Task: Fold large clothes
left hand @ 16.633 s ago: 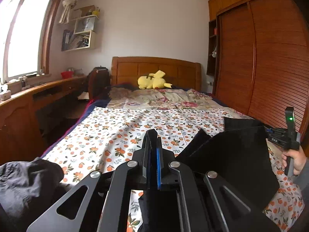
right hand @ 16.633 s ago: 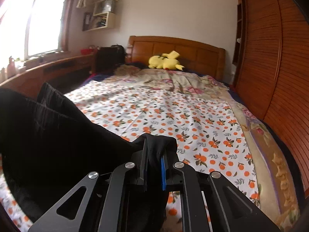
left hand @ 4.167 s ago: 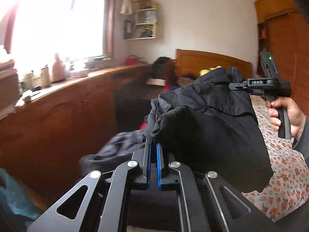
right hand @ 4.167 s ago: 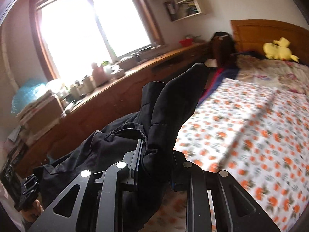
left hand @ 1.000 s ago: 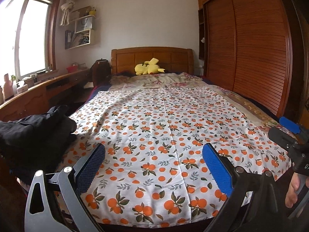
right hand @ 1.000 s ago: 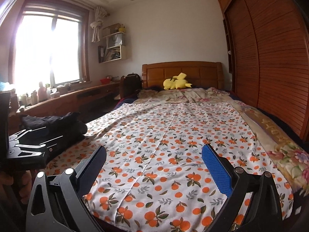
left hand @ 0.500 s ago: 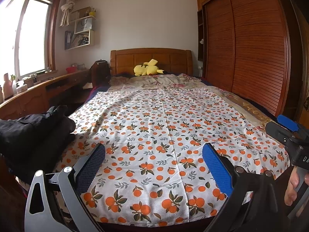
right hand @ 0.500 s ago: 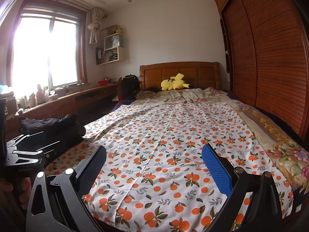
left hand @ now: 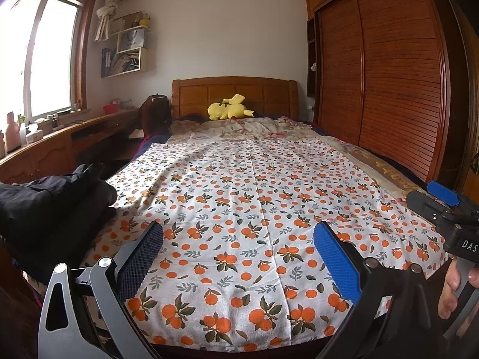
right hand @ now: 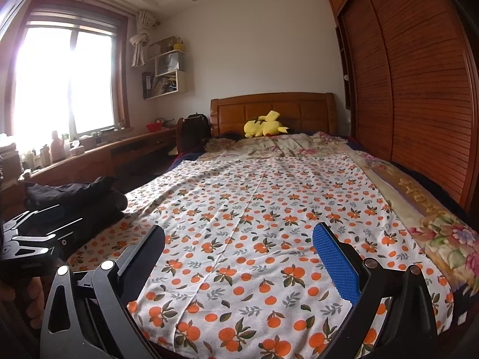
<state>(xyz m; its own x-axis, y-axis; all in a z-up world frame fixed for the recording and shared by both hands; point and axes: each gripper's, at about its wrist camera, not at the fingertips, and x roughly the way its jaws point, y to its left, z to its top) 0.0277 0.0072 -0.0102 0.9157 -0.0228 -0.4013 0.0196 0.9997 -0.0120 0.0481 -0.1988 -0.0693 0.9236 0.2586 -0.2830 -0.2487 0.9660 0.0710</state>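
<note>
Both grippers stood wide open and held nothing. The left gripper filled the bottom of the left wrist view, its blue pads well apart over the orange-print sheet; the right gripper stood likewise at the bottom of the right wrist view, and it also showed at the right edge of the left view with a hand on its grip.

The black garment lay in a stacked, folded-looking bundle at the left edge of the bed, lower left of both frames, clear of either gripper. The middle of the sheet was bare.

Against the frames of some four seconds earlier, the change was plain: both grippers had then been closed on the dark cloth and carrying it toward the window side. It had since been let go and set down at the bed's edge. Over the last second the views were nearly unchanged, the bundle unmoved.

Judgement: this garment appeared finished and put aside. No further piece for folding was visible on the bed. The yellow plush toy remained by the headboard, upper centre
</note>
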